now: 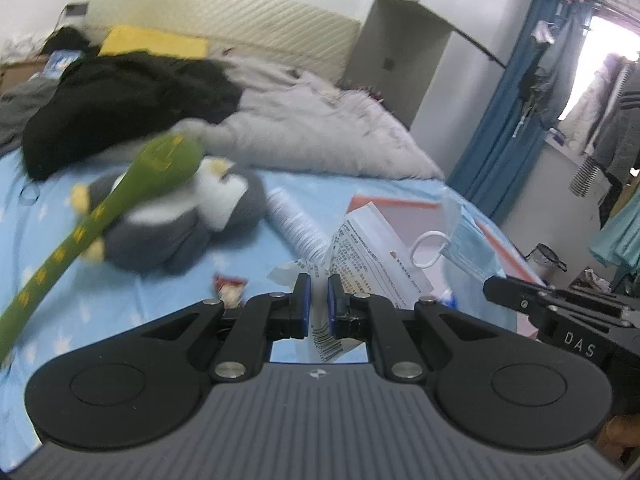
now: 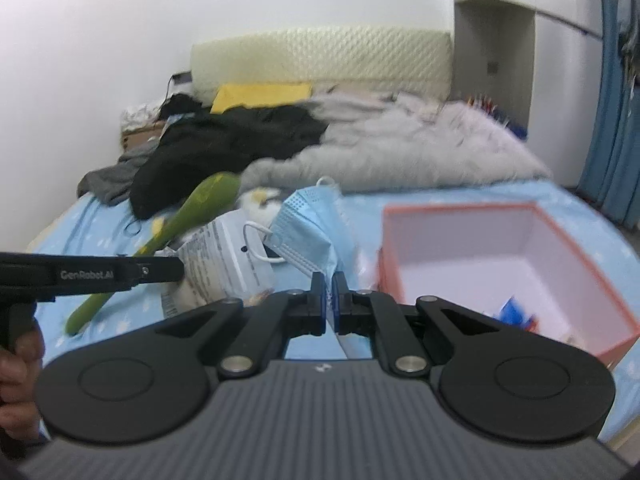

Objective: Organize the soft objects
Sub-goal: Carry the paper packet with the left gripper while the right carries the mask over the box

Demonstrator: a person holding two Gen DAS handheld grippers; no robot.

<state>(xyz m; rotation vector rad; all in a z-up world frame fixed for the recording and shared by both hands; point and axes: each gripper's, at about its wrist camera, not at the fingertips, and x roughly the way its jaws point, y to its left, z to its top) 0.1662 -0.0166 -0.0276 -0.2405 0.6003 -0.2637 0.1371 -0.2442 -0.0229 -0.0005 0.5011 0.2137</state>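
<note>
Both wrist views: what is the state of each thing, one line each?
Left gripper: shut on white printed plastic package.
Right gripper: shut on light blue face mask.
Pink cardboard box: open, nearly empty.
Grey penguin plush toy: lying on bed.

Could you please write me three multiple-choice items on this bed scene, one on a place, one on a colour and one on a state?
1. Where does the black garment lie?
A. on the bed
B. in the box
C. on the floor

2. What colour is the rim of the box?
A. green
B. orange-red
C. black

3. What does the right gripper hold?
A. the penguin
B. nothing
C. a blue face mask

Answers: 1 A, it is heaped by the grey blanket; 2 B, the edge shows it; 3 C, the mask hangs from its shut jaws.
</note>
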